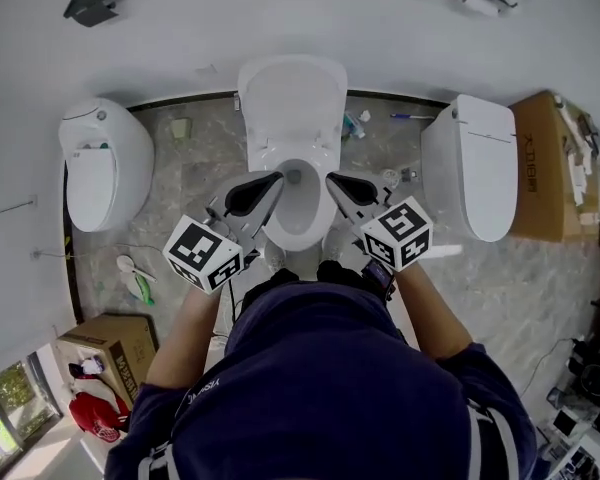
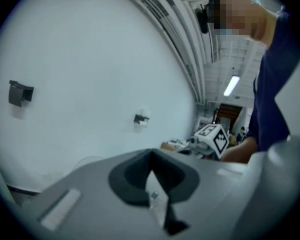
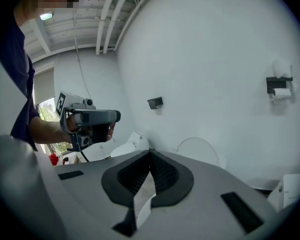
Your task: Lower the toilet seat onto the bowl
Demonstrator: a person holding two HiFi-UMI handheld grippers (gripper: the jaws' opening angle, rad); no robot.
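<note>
So the toilet seat (image 1: 292,103) - best I can tell it's part of that white oval standing upright against the back wall, though I honestly can't split seat from lid from up here. I also can't rule out a ring already lying on the bowl (image 1: 302,238) underneath. The bowl is open, drain showing, right in front of the person's knees. The left gripper (image 1: 277,179) and right gripper (image 1: 331,177) hover over the bowl's two sides, tips pointing toward the upright piece and touching nothing. Both claws are pinched together and empty - their own views, left (image 2: 150,154) and right (image 3: 150,153), show the tips meeting with only wall beyond. Further out there's another toilet on the left (image 1: 105,163), one on the right (image 1: 475,163) and a cardboard box (image 1: 115,343) on the marble floor (image 1: 205,168). What could go wrong: closed tips can only hook or nudge slick plastic, so I'd guess the seat slips off partway and slams onto the rim. A push too high might drag the lid down with it too. And the two grippers sit near each other, so they could bump.
</note>
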